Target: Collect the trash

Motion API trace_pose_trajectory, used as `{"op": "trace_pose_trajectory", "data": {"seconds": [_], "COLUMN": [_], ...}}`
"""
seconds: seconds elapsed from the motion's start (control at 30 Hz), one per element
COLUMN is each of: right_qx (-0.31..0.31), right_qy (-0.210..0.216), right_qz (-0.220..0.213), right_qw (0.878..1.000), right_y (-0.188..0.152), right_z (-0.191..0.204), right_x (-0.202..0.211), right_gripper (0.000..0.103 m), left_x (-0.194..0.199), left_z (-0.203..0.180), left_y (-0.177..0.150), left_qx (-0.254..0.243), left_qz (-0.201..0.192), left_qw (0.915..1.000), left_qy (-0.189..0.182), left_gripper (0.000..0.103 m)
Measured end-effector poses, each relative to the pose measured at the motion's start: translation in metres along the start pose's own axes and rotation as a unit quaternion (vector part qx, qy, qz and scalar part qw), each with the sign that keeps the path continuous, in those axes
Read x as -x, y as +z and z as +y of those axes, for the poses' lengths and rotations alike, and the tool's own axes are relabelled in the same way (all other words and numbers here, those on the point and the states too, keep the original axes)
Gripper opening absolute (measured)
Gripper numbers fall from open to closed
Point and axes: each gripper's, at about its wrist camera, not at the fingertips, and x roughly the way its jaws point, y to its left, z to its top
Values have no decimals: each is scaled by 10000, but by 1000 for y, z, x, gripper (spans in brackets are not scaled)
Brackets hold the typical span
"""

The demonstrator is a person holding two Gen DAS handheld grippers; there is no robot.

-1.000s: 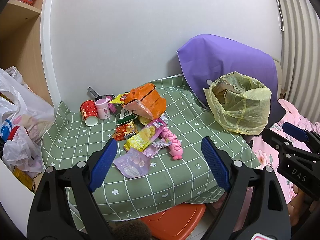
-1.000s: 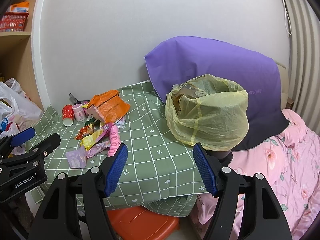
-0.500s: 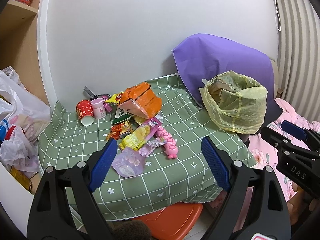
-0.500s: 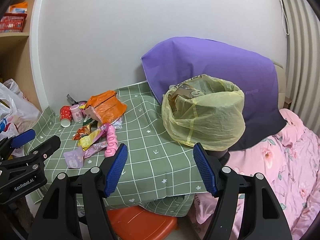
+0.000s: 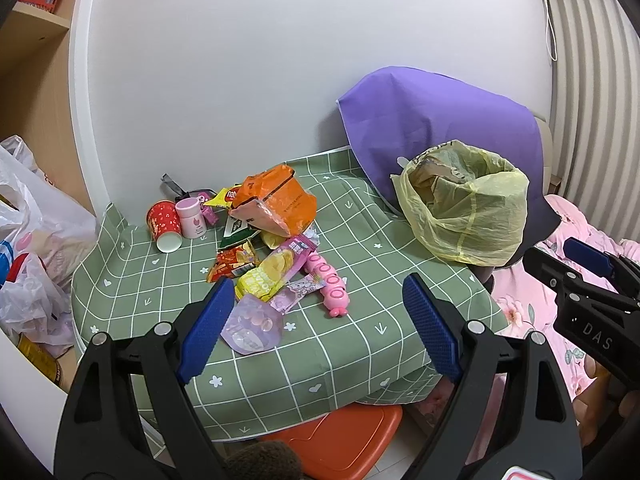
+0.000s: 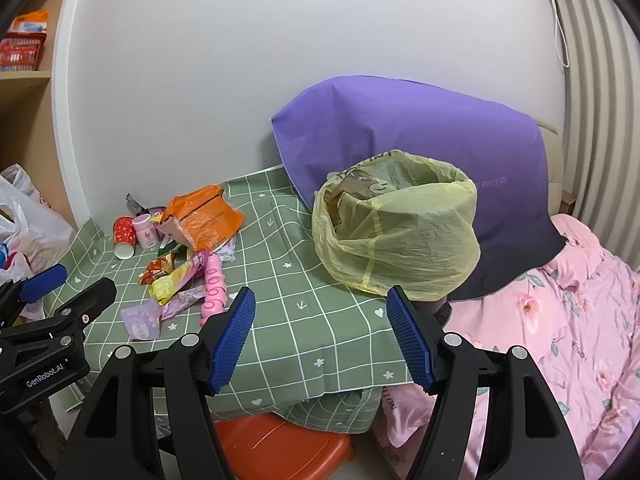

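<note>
Left gripper [image 5: 314,320] and right gripper [image 6: 322,334] both spread wide, empty, hovering off the worktop's [image 5: 360,344] near edge. Wrapper pile [image 5: 272,252] heaped toward the back left corner; yellow trash bag [image 6: 396,236] gaping at the right edge.

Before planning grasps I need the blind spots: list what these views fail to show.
- Contents of the yellow trash bag: both views, its own rim and wall hide them.
- Wrappers under the orange snack bag: both views, covered by it.
- Small print on the purple pouch: left view, too small and partly behind the left gripper.
- Orange stool: both views, tablecloth hides most.
</note>
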Motion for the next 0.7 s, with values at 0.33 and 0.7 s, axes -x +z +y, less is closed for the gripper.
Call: {"op": "trace_pose_trajectory", "data": {"seconds": [0.33,0.7], "right_qx": [-47,-48], "right_qy": [-41,-44], "right_qz": [-16,-17], "right_qw": [10000,10000], "right_y": [1,1], "right_z": [-3,-3], "right_x": [0,0], "right_gripper": [65,65], "left_x": [0,0], "left_z": [0,0], "left_y": [0,0], "left_qx": [2,3], "left_qz": [-1,0], "left_qw": [10000,10000], "left_qy": [4,1], "left_gripper": [82,82]}}
